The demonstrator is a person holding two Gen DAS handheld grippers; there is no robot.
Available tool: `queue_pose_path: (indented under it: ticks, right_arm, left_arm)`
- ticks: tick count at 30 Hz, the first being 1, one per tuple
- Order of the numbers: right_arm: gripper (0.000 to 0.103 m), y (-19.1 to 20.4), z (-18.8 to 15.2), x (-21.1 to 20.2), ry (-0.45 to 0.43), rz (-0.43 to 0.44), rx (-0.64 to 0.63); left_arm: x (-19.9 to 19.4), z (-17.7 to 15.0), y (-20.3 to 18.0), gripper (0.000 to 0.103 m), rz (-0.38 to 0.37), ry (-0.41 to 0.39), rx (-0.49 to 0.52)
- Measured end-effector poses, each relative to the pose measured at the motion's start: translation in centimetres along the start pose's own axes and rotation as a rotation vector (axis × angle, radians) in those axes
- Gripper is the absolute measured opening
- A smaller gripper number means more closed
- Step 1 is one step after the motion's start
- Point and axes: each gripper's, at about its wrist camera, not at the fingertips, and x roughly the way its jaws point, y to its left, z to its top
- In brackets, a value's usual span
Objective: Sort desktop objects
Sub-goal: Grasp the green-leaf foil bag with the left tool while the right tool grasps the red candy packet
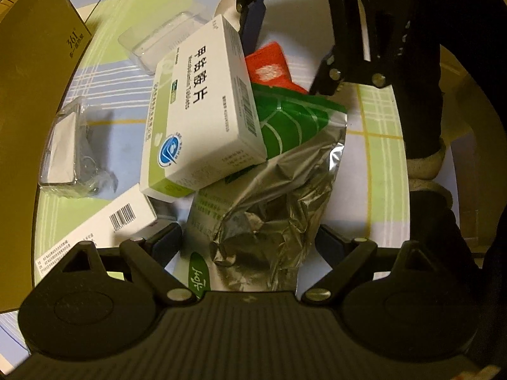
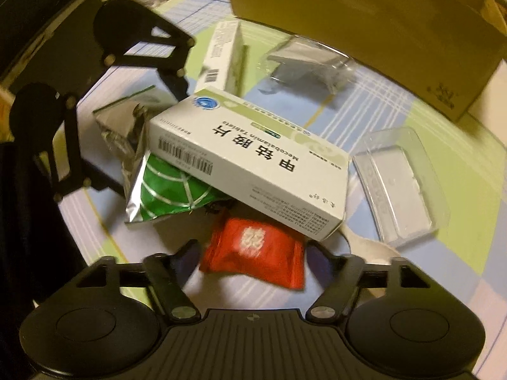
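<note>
Left wrist view first: my left gripper point(image 1: 248, 240) sits with its jaws spread wide, and the crumpled silver foil pouch point(image 1: 269, 209) lies right between the fingers point(image 1: 164, 242), its green leaf-print end pointing away from me. I can't tell whether the pads touch the foil. The white and green tablet box point(image 1: 202, 117) rests tilted on the pouch's far end, and the red packet point(image 1: 269, 69) peeks out beyond it. A second white box point(image 1: 104, 228) with a barcode lies just beside my left finger, a clear plastic tray point(image 1: 164, 41) farther off, and the brown carton point(image 1: 31, 63) stands at the table's edge.

Right wrist view now: my right gripper point(image 2: 253, 261) is released too, jaws apart, with the red packet point(image 2: 256, 250) lying between the fingertips, on the checked tablecloth point(image 2: 443, 253). The tablet box point(image 2: 253, 161) overlaps its far edge, propped on the pouch point(image 2: 164, 190). The left gripper point(image 2: 145, 91) faces me across the pile.
</note>
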Motion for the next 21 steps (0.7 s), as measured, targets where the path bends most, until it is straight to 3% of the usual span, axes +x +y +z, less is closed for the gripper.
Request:
queue_pose_path:
  ticks: [7, 9, 14, 18, 21]
  right_arm:
    - [0.080, 0.51, 0.18, 0.53, -0.007, -0.047, -0.012]
    - [0.076, 0.67, 0.07, 0.50, -0.016, -0.069, -0.022]
    - [0.050, 0.66, -0.05, 0.23, -0.026, -0.112, -0.055]
    - [0.043, 0.58, -0.31, -0.03, -0.024, -0.112, -0.068]
    - [0.040, 0.94, -0.55, -0.07, -0.026, -0.119, -0.086]
  left_arm:
    - [0.28, -0.30, 0.27, 0.088, -0.007, -0.008, -0.018]
    - [0.36, -0.29, 0.32, 0.088, -0.008, -0.006, -0.016]
    - [0.60, -0.33, 0.74, 0.086, -0.020, -0.006, -0.026]
    - [0.60, -0.40, 0.80, 0.079, -0.019, -0.015, -0.040]
    - [0.43, -0.50, 0.80, 0.069, -0.014, -0.021, -0.071]
